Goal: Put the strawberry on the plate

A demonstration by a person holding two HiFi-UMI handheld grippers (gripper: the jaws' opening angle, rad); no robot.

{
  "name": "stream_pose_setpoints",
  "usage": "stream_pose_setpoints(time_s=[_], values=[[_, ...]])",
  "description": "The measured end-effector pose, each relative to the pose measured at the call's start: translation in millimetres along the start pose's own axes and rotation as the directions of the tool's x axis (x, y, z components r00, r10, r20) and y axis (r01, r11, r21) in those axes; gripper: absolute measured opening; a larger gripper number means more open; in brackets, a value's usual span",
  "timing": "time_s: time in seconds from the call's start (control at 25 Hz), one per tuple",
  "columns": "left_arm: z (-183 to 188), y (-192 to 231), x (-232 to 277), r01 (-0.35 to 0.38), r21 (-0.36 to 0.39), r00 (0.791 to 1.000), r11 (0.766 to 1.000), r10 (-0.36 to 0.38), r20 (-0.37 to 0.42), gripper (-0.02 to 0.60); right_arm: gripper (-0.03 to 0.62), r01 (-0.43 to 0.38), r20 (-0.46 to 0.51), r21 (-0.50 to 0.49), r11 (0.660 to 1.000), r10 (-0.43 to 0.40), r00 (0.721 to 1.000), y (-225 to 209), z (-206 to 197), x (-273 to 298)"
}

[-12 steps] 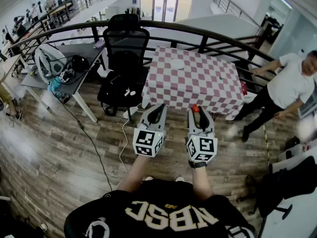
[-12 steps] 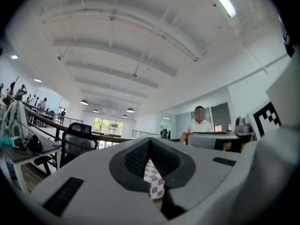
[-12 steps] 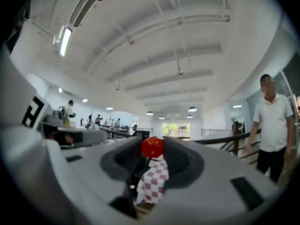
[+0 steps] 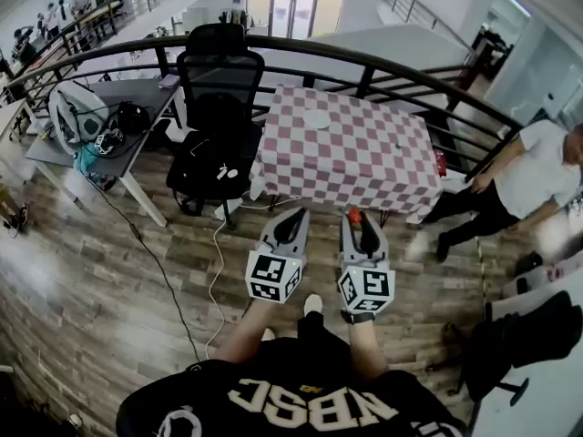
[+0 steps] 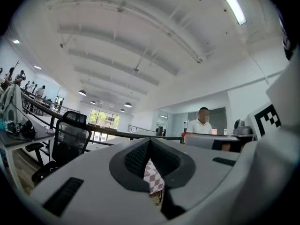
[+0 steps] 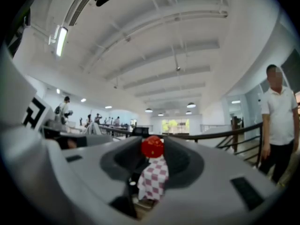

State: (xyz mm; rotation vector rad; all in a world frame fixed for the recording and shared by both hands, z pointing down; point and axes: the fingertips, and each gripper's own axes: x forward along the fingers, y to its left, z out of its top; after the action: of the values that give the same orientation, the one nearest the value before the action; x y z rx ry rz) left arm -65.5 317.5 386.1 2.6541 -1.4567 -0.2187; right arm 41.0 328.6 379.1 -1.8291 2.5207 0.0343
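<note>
A red strawberry point(image 4: 353, 215) sits pinched at the tips of my right gripper point(image 4: 356, 220), held level at chest height over the wooden floor. In the right gripper view the strawberry point(image 6: 152, 146) fills the gap between the two jaw tips of the right gripper point(image 6: 153, 149). My left gripper point(image 4: 296, 215) is alongside it, shut and empty, and its tips meet in the left gripper view point(image 5: 150, 142). Ahead stands a table with a red-and-white checked cloth point(image 4: 364, 157), and a white plate point(image 4: 317, 119) lies near its far edge.
A black office chair point(image 4: 217, 85) stands left of the table, against a curved dark railing point(image 4: 392, 66). A grey desk point(image 4: 91, 139) with bags is further left, and a cable point(image 4: 164, 271) runs over the floor. A person in a white shirt point(image 4: 533, 176) stands to the right.
I have stepped forward, and a shoe now shows below the grippers. Both grippers keep the same pose with the strawberry still held. The person at the right has shifted.
</note>
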Motion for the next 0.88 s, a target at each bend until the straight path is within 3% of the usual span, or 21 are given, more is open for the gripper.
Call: stream_pose_setpoints(time_s=[0.24, 0.48, 0.68, 0.88], values=[[-6, 12, 57, -0.06, 0.044, 0.998, 0.997, 0.061, -0.03, 0.014, 0.15, -0.09, 0.013, 0.085, 0.992, 0.089, 0.996, -30, -12, 55], [13, 13, 130, -0.12, 0.101, 0.993, 0.988, 0.119, 0.02, 0.014, 0.151, -0.181, 0.113, 0.104, 0.978, 0.169, 0.979, -82, 22, 116], [-12, 4, 180, -0.136, 0.125, 0.99, 0.983, 0.14, -0.023, 0.014, 0.15, -0.163, 0.091, 0.185, 0.969, 0.148, 0.985, -142, 1, 147], [-42, 2, 214, -0.107, 0.119, 0.987, 0.987, 0.119, -0.105, 0.014, 0.151, -0.127, 0.045, 0.238, 0.963, 0.12, 0.992, -169, -29, 156]])
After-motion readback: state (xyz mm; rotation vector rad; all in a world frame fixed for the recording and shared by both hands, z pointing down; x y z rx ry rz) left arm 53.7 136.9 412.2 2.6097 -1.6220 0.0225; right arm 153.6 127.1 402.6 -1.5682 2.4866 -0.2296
